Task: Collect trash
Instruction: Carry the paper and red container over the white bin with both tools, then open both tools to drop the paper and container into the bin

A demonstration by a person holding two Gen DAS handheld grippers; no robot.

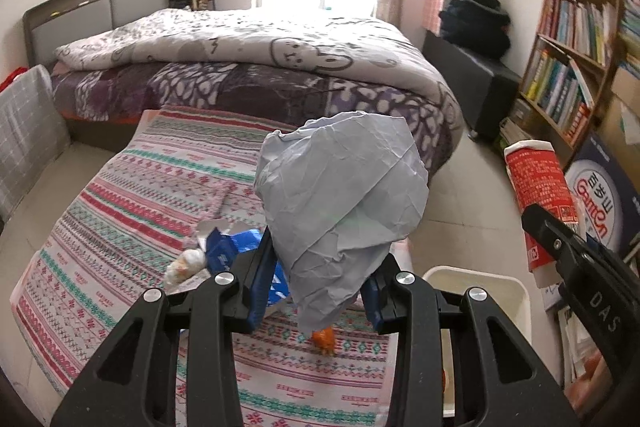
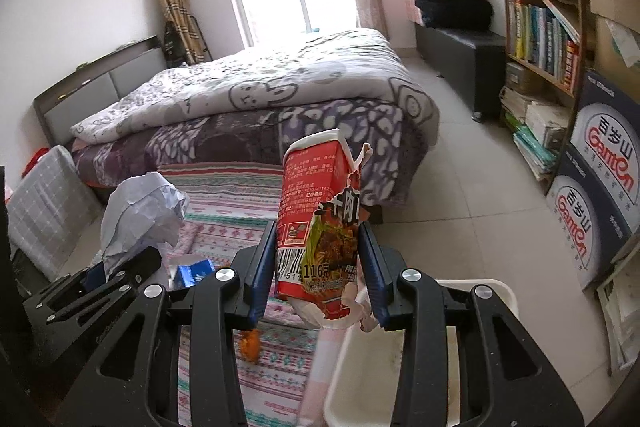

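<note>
My left gripper (image 1: 320,287) is shut on a large crumpled grey-white paper (image 1: 344,199) and holds it above the patterned table. My right gripper (image 2: 318,267) is shut on a torn red noodle carton (image 2: 320,223), held above the white bin's (image 2: 400,355) left edge. The carton also shows at the right of the left wrist view (image 1: 540,195), and the paper at the left of the right wrist view (image 2: 140,215). A blue wrapper (image 1: 228,247), a small crumpled white wrapper (image 1: 184,265) and an orange scrap (image 1: 324,339) lie on the cloth.
The table wears a striped pink and teal cloth (image 1: 140,227). The white bin (image 1: 480,291) stands on the floor at its right. A bed (image 1: 240,67) lies beyond. A bookshelf (image 2: 540,27) and stacked boxes (image 2: 600,187) line the right wall.
</note>
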